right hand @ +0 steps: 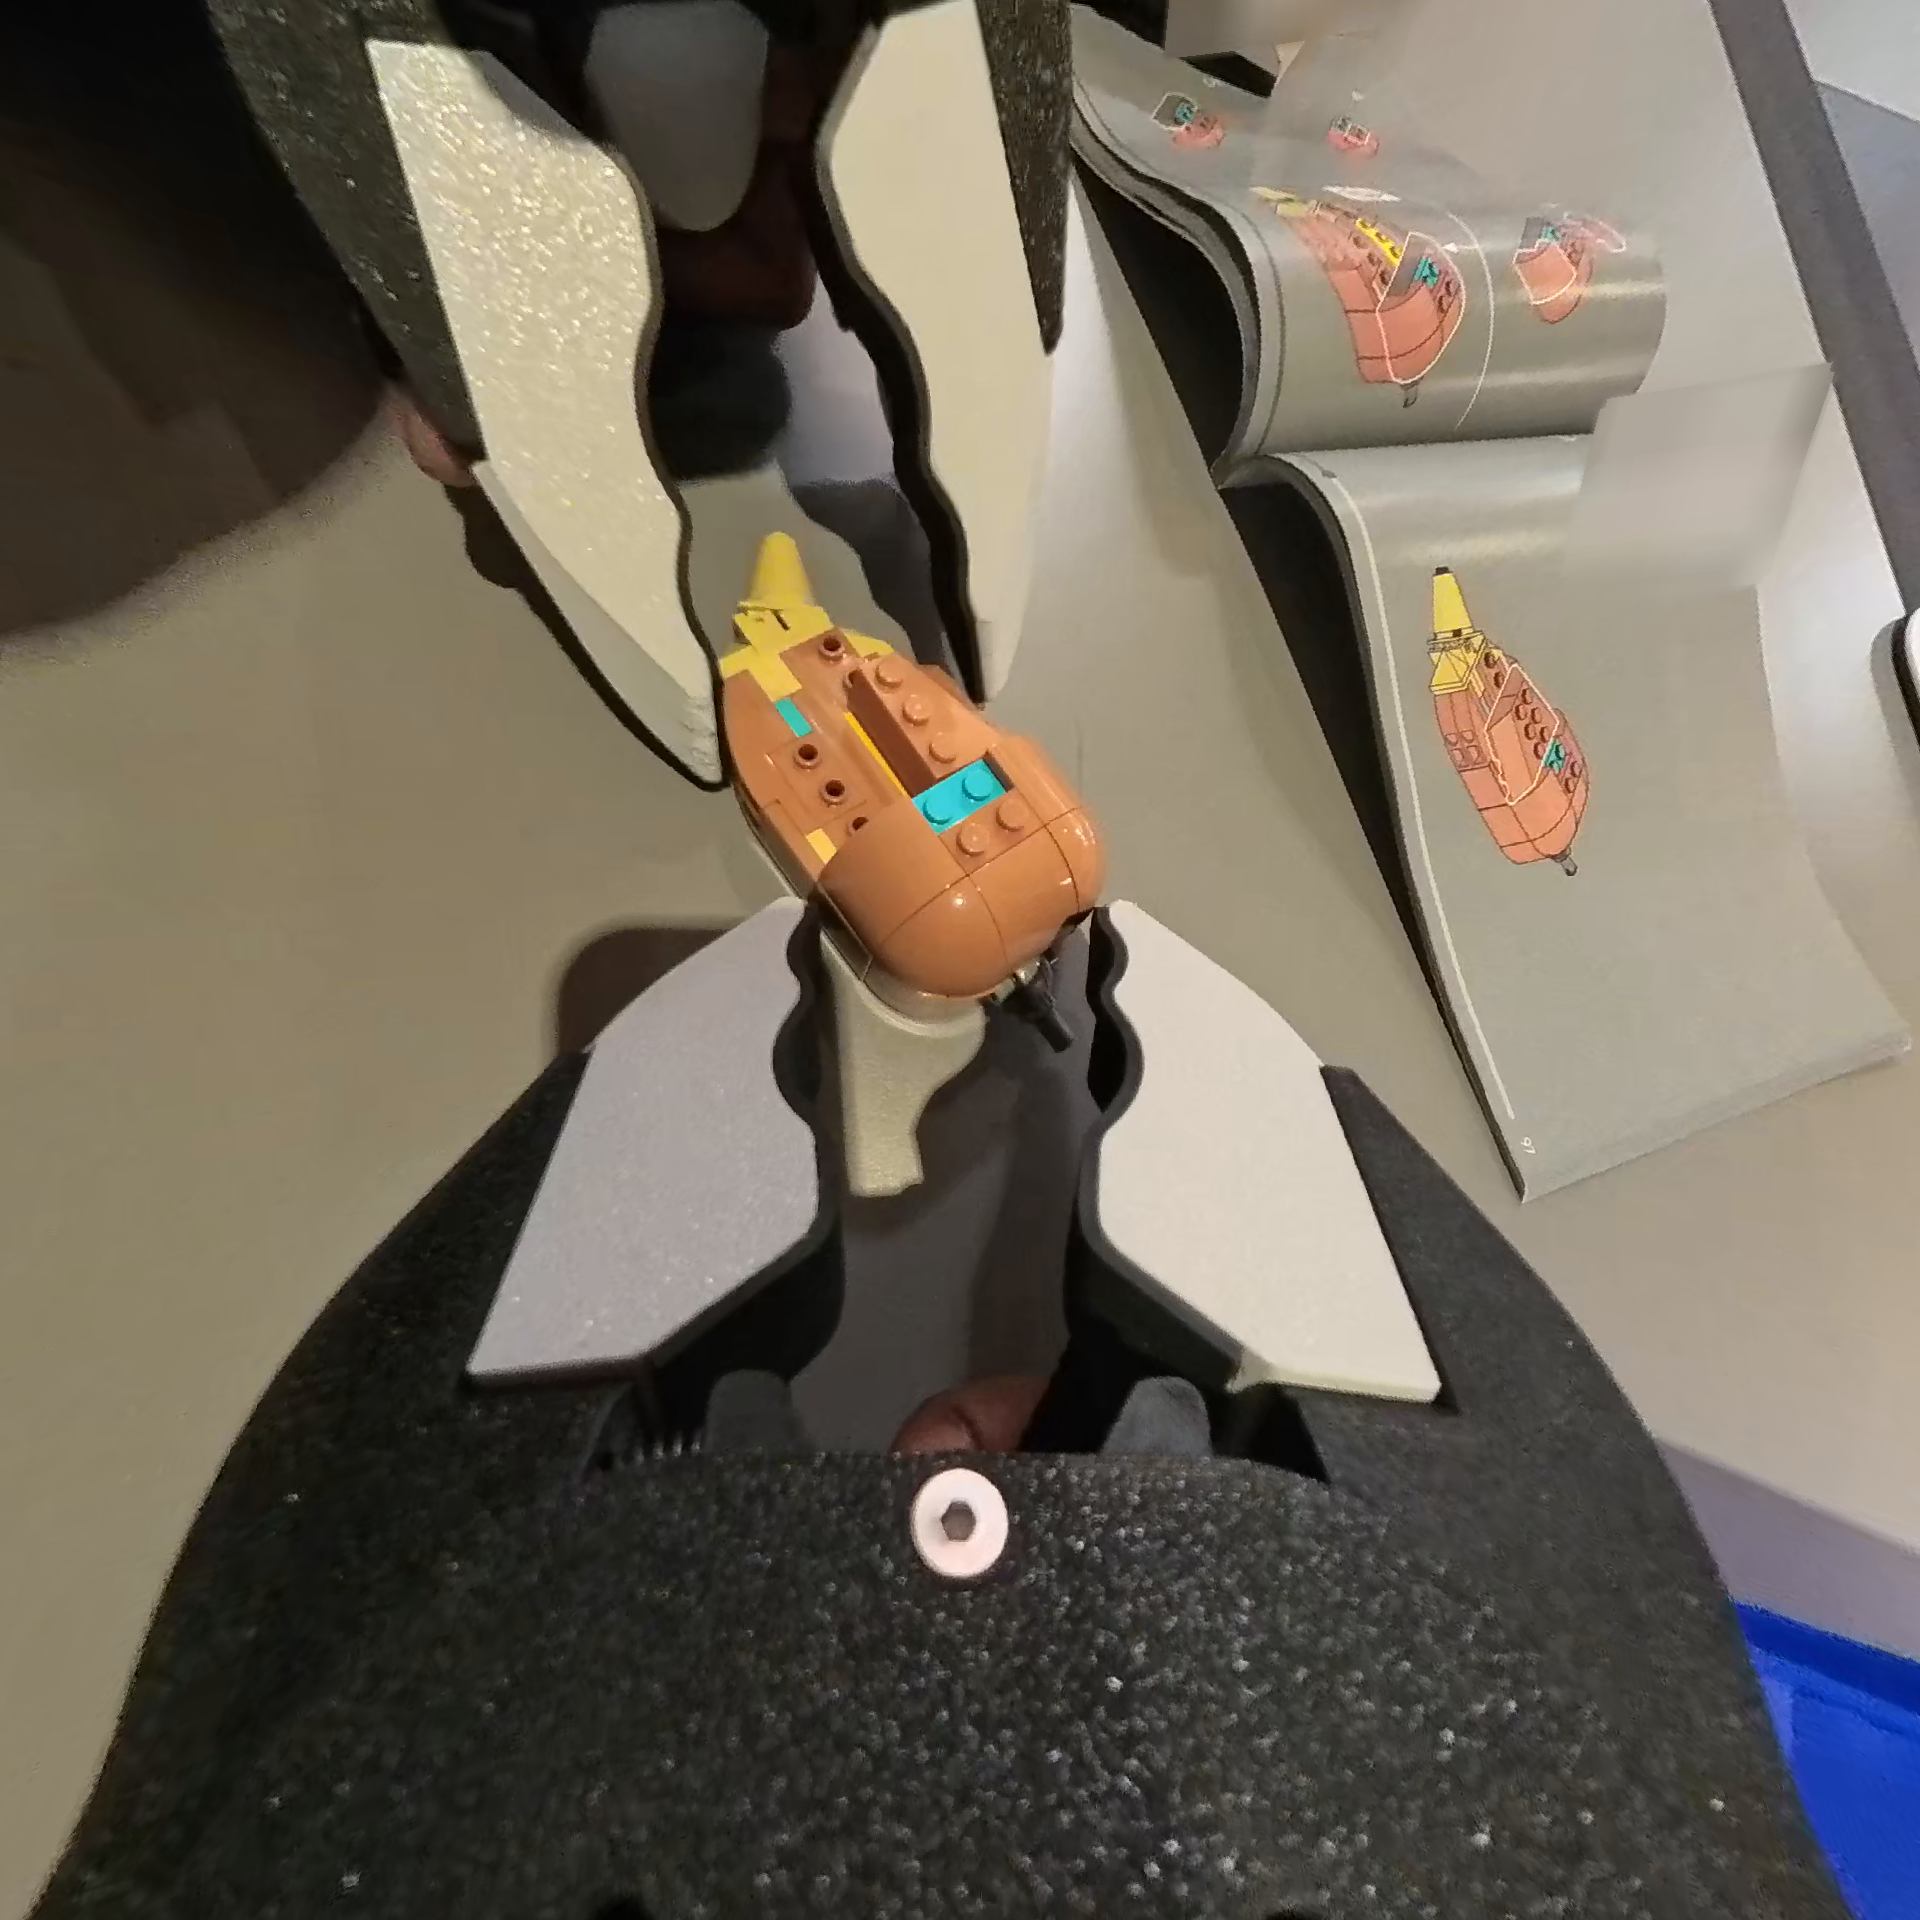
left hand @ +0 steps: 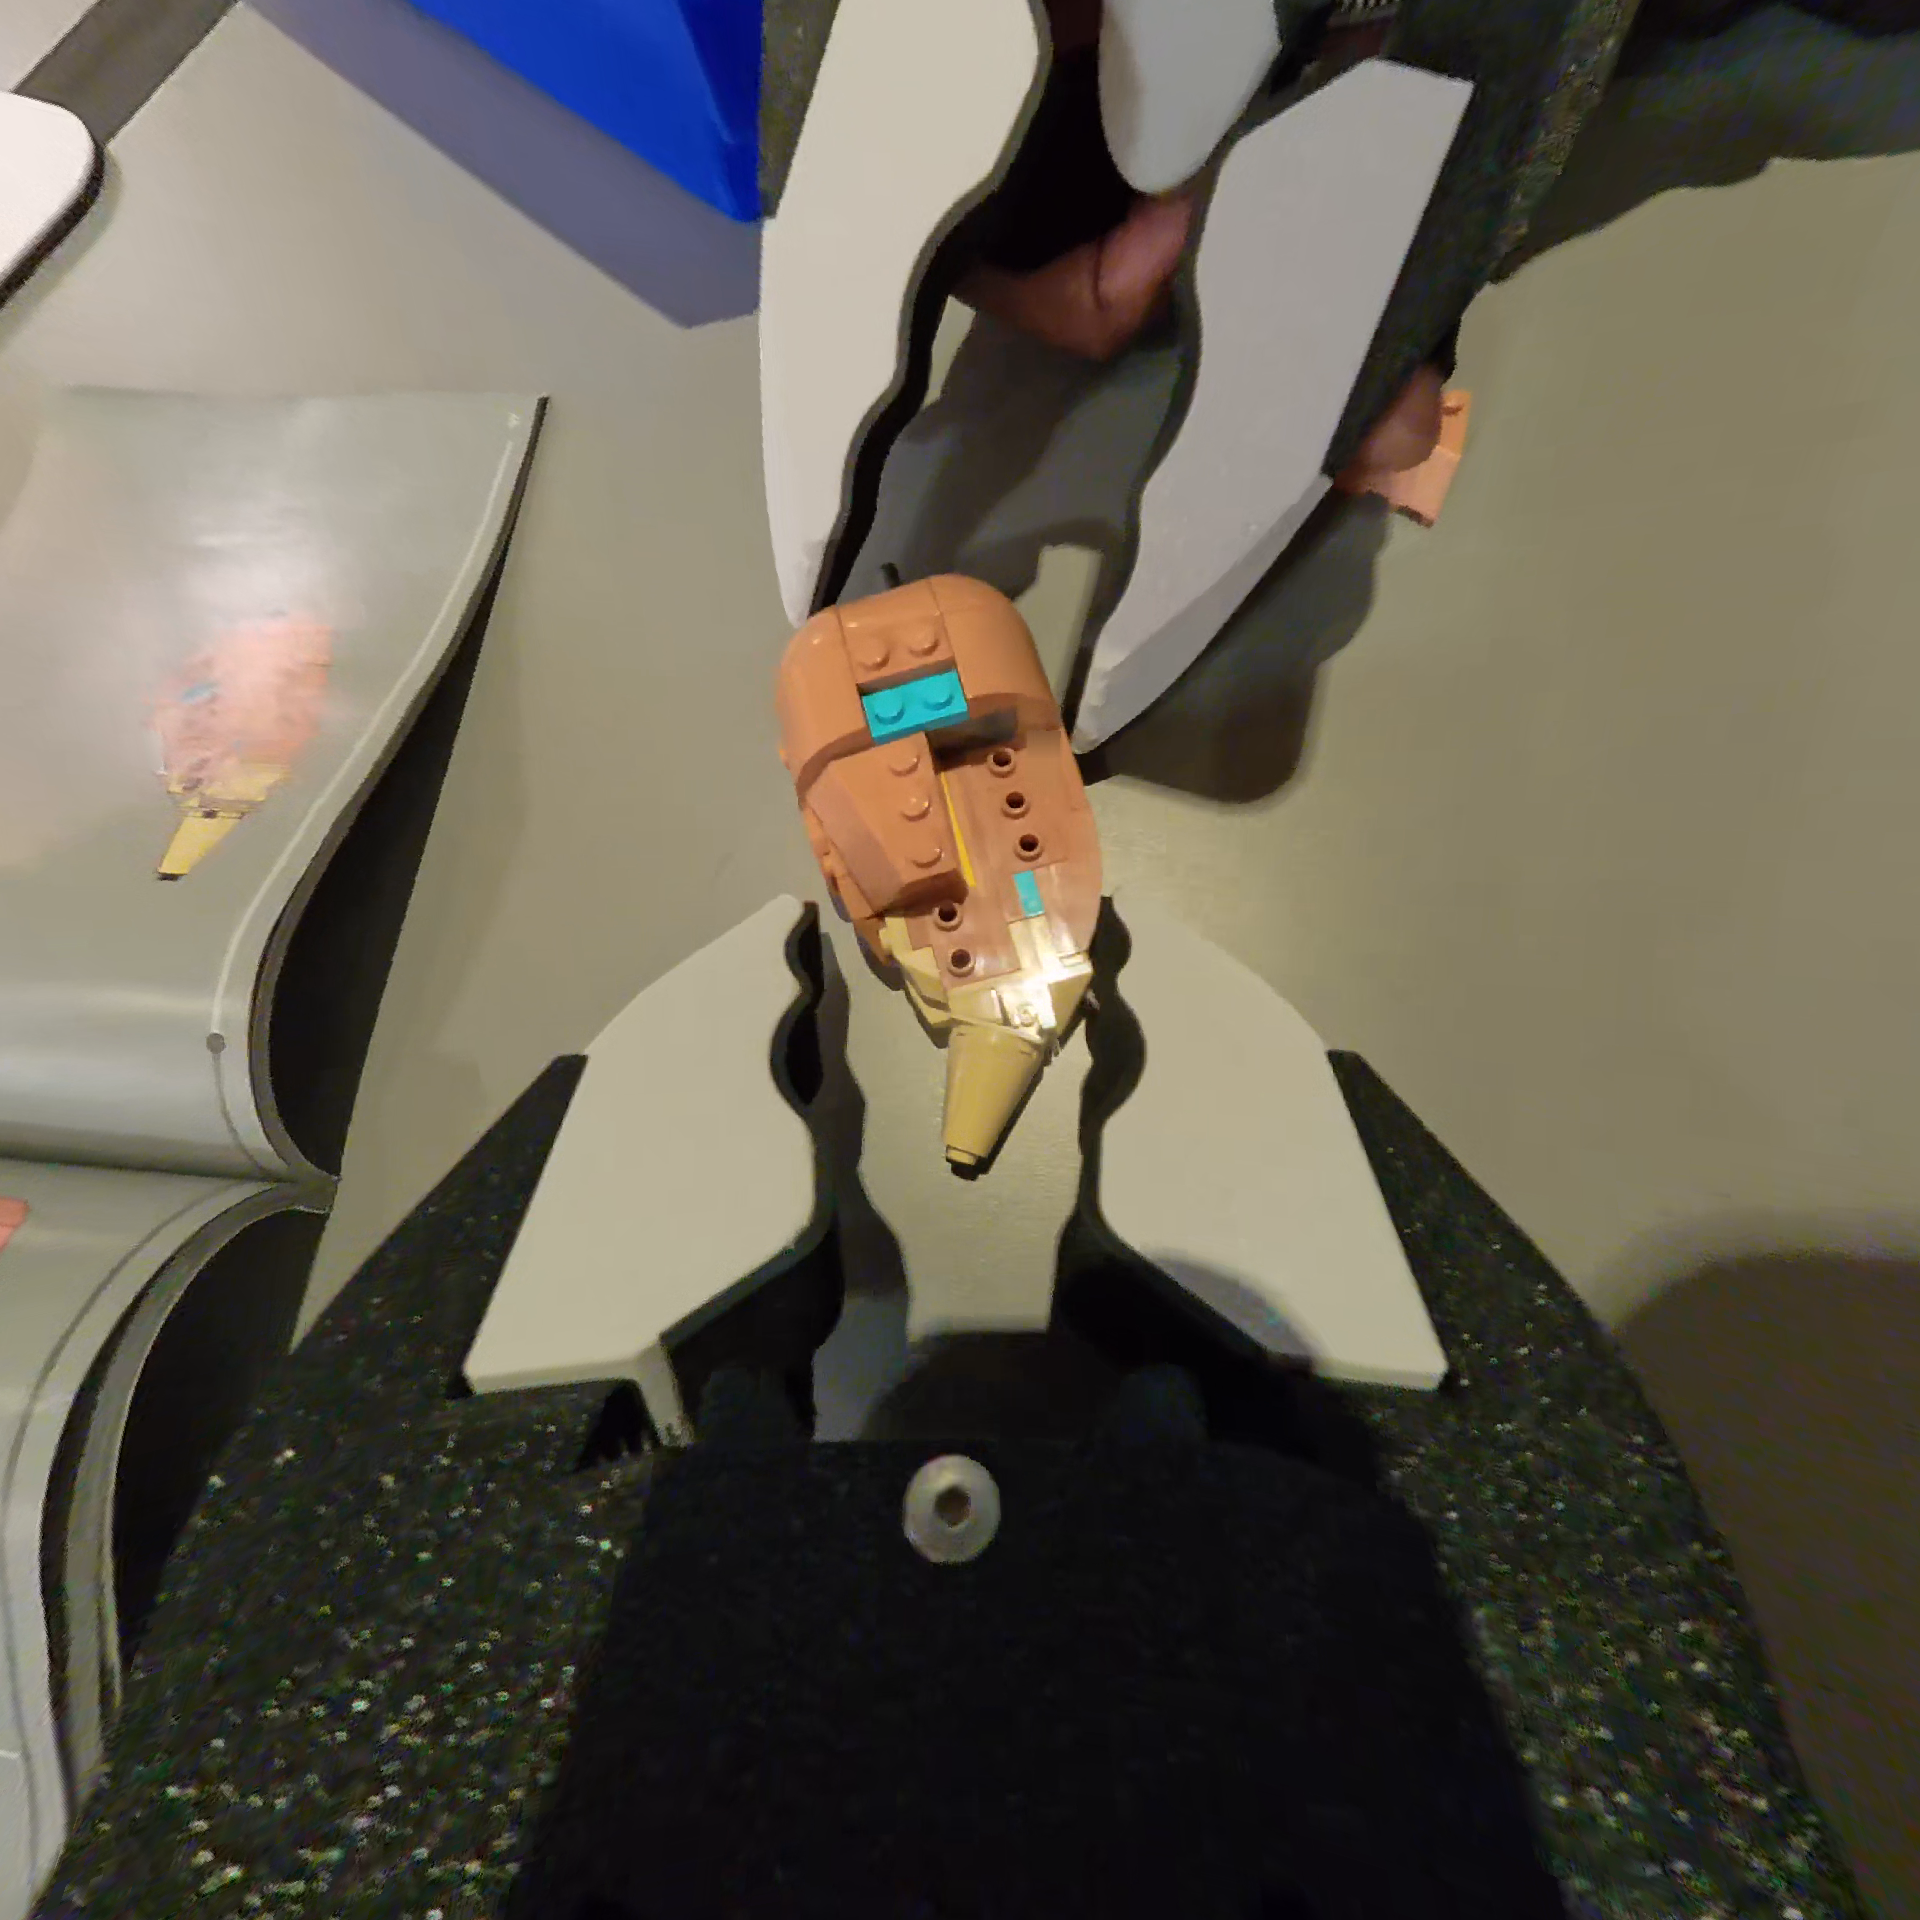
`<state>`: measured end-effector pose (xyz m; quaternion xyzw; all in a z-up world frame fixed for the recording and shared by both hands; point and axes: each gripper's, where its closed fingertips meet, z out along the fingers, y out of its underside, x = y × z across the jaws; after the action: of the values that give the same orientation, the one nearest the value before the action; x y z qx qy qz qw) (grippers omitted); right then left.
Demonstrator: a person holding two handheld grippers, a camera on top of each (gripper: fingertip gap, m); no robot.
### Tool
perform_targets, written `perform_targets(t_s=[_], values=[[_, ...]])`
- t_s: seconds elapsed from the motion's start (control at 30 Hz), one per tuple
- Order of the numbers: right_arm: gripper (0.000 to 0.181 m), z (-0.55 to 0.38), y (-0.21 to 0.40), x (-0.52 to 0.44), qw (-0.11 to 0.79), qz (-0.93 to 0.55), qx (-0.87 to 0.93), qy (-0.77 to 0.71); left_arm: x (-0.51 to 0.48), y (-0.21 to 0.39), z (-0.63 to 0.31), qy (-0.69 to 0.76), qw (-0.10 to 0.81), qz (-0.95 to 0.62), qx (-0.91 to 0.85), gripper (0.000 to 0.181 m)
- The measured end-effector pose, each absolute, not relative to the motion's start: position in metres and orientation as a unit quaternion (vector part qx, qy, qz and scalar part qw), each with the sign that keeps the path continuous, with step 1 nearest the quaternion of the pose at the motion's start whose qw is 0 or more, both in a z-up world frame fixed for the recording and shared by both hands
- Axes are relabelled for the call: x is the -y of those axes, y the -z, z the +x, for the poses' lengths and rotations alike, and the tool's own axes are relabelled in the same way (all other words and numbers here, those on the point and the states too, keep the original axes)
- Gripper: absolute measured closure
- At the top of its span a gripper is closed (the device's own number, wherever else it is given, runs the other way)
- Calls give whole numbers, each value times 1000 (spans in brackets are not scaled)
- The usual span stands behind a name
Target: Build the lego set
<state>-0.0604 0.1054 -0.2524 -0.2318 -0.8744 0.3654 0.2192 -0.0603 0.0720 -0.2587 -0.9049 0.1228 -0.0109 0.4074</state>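
A brown lego ship model point(left hand: 935, 790) with teal bricks and a tan cone nose sits between both grippers over the grey table point(left hand: 1558, 935). My left gripper point(left hand: 961, 920) closes its fingertips on the tan nose end. My right gripper point(right hand: 956, 920) closes on the rounded brown stern of the model point(right hand: 914, 831), where a black pin sticks out. Each gripper shows in the other's view, coming in from the top: the right gripper point(left hand: 945, 665) and the left gripper point(right hand: 842, 717). I cannot tell whether the model rests on the table or is lifted.
An open instruction booklet point(left hand: 260, 727) lies left of the model and also shows in the right wrist view point(right hand: 1507, 779). A loose brown brick point(left hand: 1434, 457) lies behind the right gripper. A blue bin point(left hand: 623, 83) stands at the far side. A white object point(left hand: 31, 177) lies at the table's edge. One gripper's finger ends stand about 4 cm off the other's.
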Motion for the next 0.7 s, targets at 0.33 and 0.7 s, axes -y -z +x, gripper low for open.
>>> perform_targets(t_s=[0.33, 0.7], values=[[132, -61, 252, -105, 220, -234, 874, -364, -72, 261, -58, 33, 398, -909, -121, 135], [132, -61, 253, -105, 218, -235, 874, -364, -71, 261, -58, 36, 396, -909, -122, 134]])
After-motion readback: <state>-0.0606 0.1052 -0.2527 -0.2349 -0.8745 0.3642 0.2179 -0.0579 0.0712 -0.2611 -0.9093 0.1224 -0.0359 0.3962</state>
